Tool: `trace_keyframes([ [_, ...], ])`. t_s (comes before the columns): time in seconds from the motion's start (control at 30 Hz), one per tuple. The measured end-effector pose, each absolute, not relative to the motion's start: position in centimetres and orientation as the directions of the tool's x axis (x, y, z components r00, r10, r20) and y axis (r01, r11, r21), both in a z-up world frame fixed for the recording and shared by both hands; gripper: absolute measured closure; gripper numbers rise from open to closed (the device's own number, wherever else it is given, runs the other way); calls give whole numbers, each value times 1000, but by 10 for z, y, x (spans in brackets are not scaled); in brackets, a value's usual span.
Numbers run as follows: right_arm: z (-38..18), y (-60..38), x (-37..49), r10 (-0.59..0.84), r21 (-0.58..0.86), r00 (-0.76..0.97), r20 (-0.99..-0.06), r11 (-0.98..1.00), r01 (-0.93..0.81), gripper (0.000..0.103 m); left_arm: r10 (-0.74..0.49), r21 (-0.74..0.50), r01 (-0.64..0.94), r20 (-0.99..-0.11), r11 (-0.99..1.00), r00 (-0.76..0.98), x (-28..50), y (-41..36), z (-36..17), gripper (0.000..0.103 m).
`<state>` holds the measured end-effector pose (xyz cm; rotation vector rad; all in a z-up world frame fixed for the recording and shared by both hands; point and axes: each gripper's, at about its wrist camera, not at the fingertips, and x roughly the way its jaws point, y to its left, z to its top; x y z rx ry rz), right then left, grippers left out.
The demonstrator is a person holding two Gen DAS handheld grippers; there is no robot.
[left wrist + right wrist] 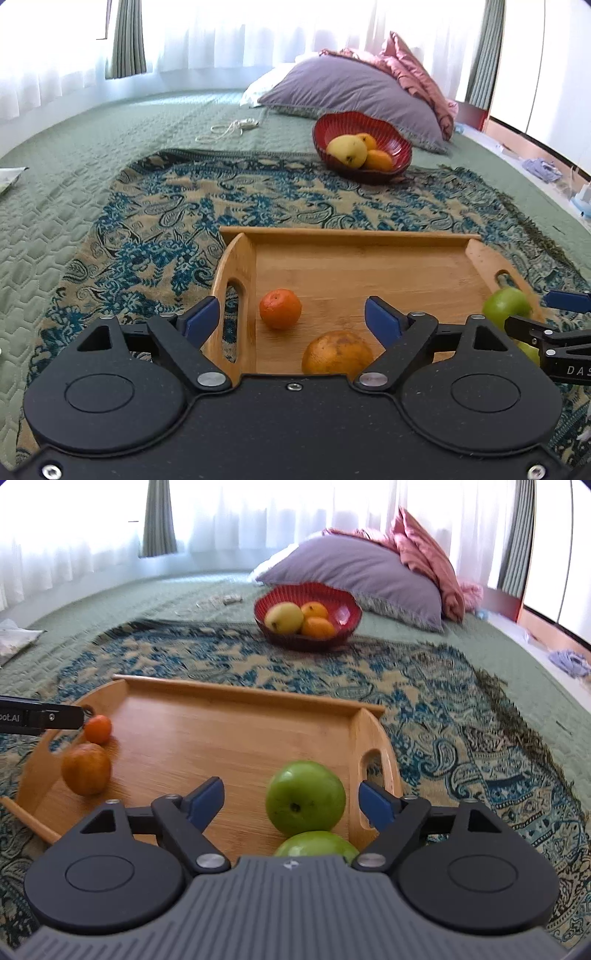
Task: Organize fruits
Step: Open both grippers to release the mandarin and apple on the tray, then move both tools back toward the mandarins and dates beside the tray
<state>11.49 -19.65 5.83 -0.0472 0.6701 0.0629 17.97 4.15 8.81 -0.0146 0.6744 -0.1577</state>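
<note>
A wooden tray (369,266) (229,716) lies on a patterned cloth on the bed. At its left end sit a small tangerine (280,308) (98,729) and a larger orange (338,352) (86,768). At its right end lie two green apples, one (306,797) (506,304) in front of the other (317,843). My left gripper (291,319) stands open above the tangerine and orange, touching neither. My right gripper (291,799) stands open over the apples, pads clear of them. Farther back a red bowl (362,146) (308,614) holds a yellow pear and two oranges.
A grey pillow (354,92) and pink bedding (417,70) lie behind the bowl. A white cord (229,127) rests on the green quilt. The bed's right edge (546,184) drops to a floor with clutter. Curtains and bright windows fill the back.
</note>
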Motion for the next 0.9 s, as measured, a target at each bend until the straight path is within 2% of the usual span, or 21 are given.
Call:
trace_keyframes([
  [0.37, 70, -186, 73, 83, -44, 851, -519, 991, -124, 0, -183, -32, 200, -566, 979, 804, 128, 32, 102, 7],
  [0.9, 48, -181, 24, 88, -68, 886, -455, 989, -132, 0, -210, -6, 248, -547, 969, 810, 72, 20, 84, 6],
])
